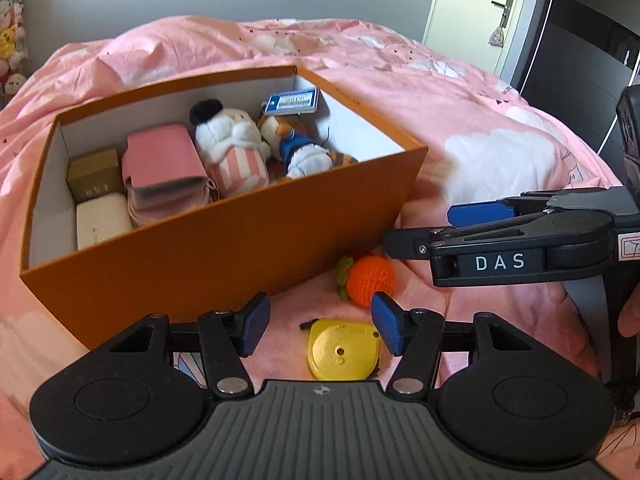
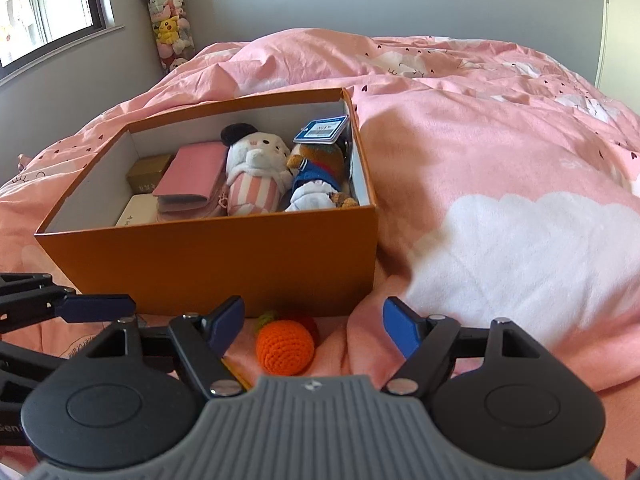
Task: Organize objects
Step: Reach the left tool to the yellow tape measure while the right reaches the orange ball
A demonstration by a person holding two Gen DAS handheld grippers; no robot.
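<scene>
An orange box stands open on the pink bed. It holds a white plush, a brown plush with a blue tag, a pink wallet, and a gold box and a white box. An orange crochet ball and a yellow tape measure lie in front of the box. My left gripper is open over the tape measure. My right gripper is open around the ball; it also shows in the left wrist view.
The pink duvet is rumpled with folds around the box. A column of plush toys hangs in the far corner by a window. A white door and dark furniture stand to the right.
</scene>
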